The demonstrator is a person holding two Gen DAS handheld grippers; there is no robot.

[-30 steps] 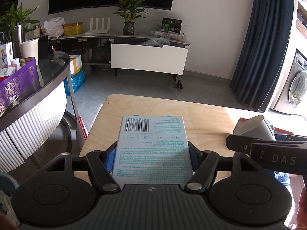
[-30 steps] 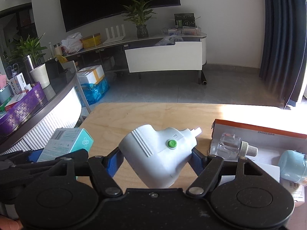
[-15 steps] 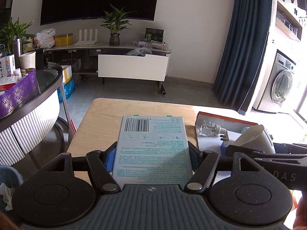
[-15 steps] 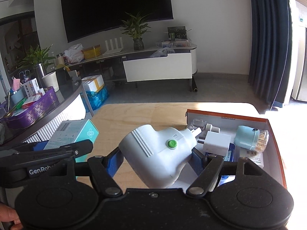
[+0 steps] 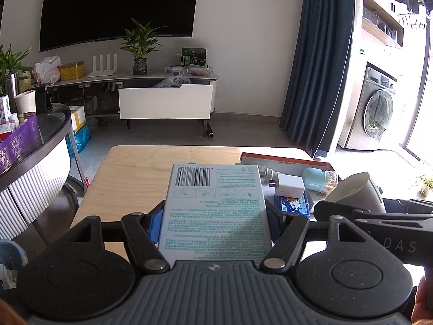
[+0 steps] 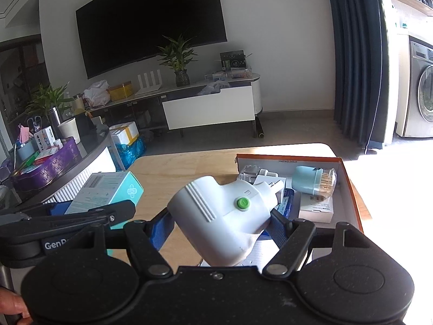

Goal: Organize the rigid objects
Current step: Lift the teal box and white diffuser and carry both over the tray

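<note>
My left gripper (image 5: 215, 216) is shut on a flat white and teal box (image 5: 216, 211), barcode side up, held above the wooden table (image 5: 135, 173). The same box (image 6: 105, 189) shows at the left of the right wrist view. My right gripper (image 6: 222, 222) is shut on a white plastic device with a green button (image 6: 224, 214), over the near edge of an orange-rimmed tray (image 6: 349, 178). The white device (image 5: 351, 189) also appears at the right of the left wrist view. The tray (image 5: 284, 158) holds a white charger (image 5: 289, 184), a pale blue container (image 6: 314, 180), a clear bottle and small boxes.
A round dark counter with a purple basket (image 6: 48, 165) stands to the left of the table. Beyond the table lie grey floor, a TV console (image 5: 165, 103) and a dark curtain (image 5: 316, 67). A washing machine (image 5: 376, 111) stands at the right. A fingertip shows at the lower left of the right wrist view.
Both grippers have swung to the right with their loads. The tray, half out of view at first, now lies in front of the right gripper and beside the left one.
</note>
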